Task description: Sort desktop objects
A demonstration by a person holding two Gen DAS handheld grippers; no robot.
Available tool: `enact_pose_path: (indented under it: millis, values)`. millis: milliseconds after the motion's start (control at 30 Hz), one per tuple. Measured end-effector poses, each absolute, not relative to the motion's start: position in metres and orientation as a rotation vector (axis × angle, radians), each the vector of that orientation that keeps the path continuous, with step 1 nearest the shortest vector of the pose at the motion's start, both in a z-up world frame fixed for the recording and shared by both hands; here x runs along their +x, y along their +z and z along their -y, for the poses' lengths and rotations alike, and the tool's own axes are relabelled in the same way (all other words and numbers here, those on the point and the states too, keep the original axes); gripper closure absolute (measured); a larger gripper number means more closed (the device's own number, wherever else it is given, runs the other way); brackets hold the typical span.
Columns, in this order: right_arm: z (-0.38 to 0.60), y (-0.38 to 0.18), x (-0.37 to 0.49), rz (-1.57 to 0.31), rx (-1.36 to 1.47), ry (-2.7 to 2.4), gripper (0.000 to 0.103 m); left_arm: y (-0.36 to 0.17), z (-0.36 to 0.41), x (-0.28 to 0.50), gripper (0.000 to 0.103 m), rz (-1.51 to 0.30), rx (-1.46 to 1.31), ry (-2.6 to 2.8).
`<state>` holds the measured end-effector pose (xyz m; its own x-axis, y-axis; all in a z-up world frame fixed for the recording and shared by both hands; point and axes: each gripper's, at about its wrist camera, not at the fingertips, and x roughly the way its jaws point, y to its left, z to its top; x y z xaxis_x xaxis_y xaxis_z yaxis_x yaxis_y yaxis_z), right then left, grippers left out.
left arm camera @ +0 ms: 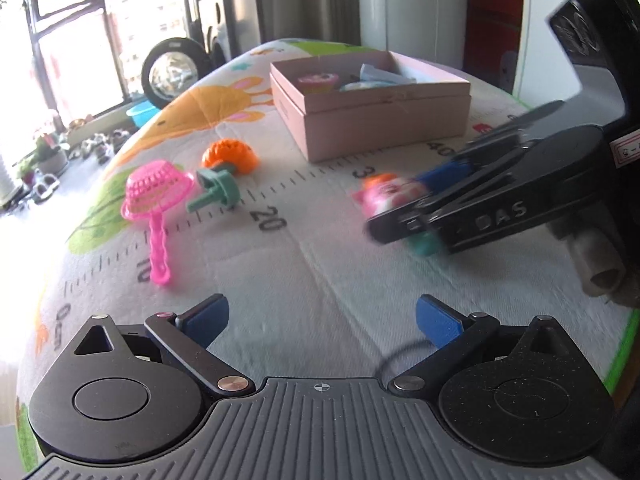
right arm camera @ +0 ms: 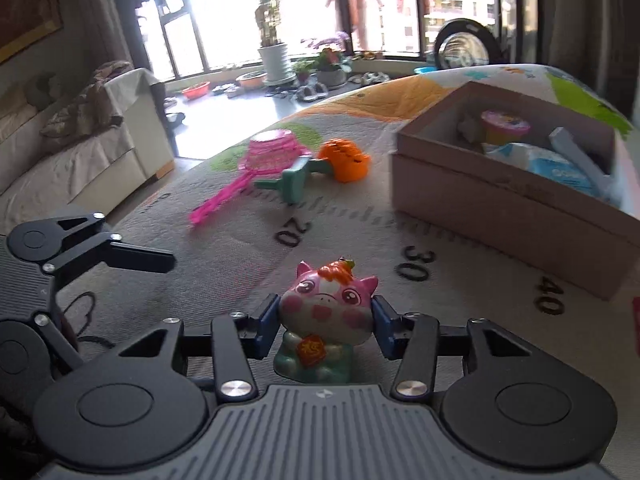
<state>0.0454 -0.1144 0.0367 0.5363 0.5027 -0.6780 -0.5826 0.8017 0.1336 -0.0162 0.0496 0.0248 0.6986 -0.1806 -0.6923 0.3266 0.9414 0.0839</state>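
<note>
On the bench (right arm camera: 224, 264), near its ruler marks, a pink pig figurine (right arm camera: 326, 312) stands pinched between the right gripper (right arm camera: 325, 330) pads, a pink box (right arm camera: 504, 204) beyond, while the left gripper (left arm camera: 322, 320) hangs spread and empty.

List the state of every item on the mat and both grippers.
Pig toy: upright, clamped at the head.
Right gripper: shut on pig toy.
Left gripper: open, nothing between its fingers.
Pink box: open, holding items.
Pink strainer: lying on mat.
Orange toy: lying on mat.
</note>
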Motion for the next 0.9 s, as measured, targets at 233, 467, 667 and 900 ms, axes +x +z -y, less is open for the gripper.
enact_pose_path:
  millis: [233, 467, 667, 900]
  values:
    - [0.185, 0.032, 0.059, -0.740, -0.051, 0.407, 0.044, 0.035, -0.055, 0.053, 0.001, -0.697, 0.118, -0.072]
    - [0.216, 0.021, 0.056, -0.692, 0.085, 0.341, 0.006, 0.026, -0.052, 0.106, 0.019, -0.709, 0.114, 0.021]
    - [0.223, 0.019, 0.063, -0.711, 0.157, 0.332, 0.000, 0.021, -0.055, 0.093, 0.070, -0.716, 0.130, 0.033]
    - [0.222, 0.018, 0.062, -0.708, 0.158, 0.329, 0.000, 0.037, -0.041, 0.039, 0.075, -0.707, 0.096, -0.149]
